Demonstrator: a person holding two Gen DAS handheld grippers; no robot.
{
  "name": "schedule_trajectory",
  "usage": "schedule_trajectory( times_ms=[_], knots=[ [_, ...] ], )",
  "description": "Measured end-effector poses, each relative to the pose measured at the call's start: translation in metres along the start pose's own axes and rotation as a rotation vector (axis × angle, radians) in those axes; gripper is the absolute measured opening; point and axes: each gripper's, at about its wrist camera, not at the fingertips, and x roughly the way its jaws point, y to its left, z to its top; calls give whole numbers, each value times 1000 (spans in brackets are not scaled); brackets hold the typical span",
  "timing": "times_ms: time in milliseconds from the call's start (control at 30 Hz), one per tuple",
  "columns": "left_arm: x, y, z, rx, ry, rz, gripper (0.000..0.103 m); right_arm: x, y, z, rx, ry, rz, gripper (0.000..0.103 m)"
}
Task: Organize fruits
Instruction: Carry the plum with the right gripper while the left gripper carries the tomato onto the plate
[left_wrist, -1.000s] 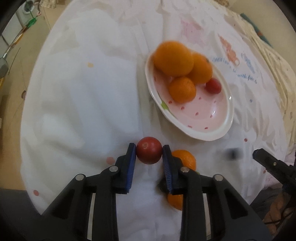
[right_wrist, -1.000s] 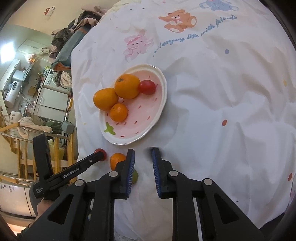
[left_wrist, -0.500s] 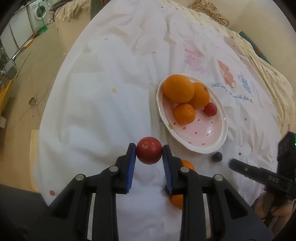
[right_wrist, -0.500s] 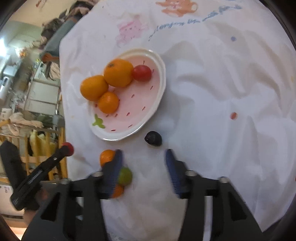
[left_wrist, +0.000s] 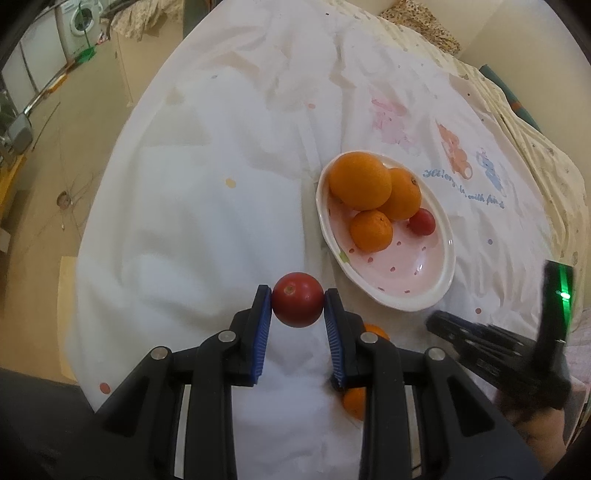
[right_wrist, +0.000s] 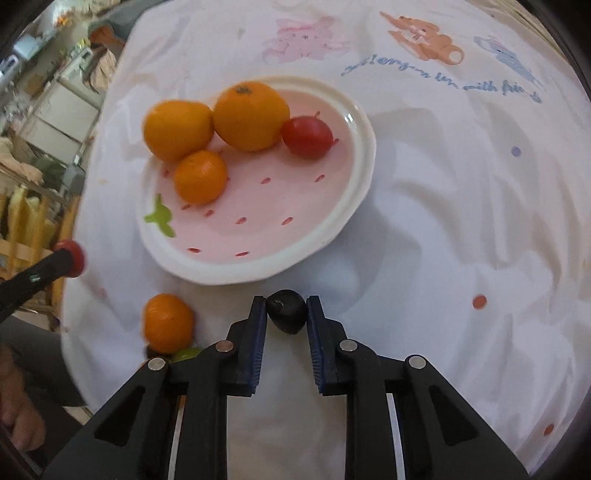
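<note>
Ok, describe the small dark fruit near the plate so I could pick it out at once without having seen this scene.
Start at the pink strawberry-patterned plate on the white printed cloth. Just off the plate's near rim, the right gripper is shut on the dark fruit. It is the only near-black fruit: the others are orange, red or green, and it is smaller than the oranges.

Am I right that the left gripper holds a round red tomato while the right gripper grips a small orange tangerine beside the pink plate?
Not quite: the right wrist view shows the right gripper shut on a small dark fruit, not a tangerine. The left gripper does hold the round red tomato, beside the pink plate.
</note>
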Motion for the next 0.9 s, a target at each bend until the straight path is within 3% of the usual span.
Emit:
schedule_trajectory(
  times_ms=[400, 667, 900],
  knots=[
    [-24, -28, 7, 122, -85, 46, 25, -93, -16, -12, 88, -229, 170, 22],
    [-52, -47, 32, 214, -141, 56, 25, -134, -15, 6, 49, -383, 145, 22],
    [-43, -60, 66, 269, -135, 68, 25, -131, -18, 38, 47, -377, 202, 22]
  ],
)
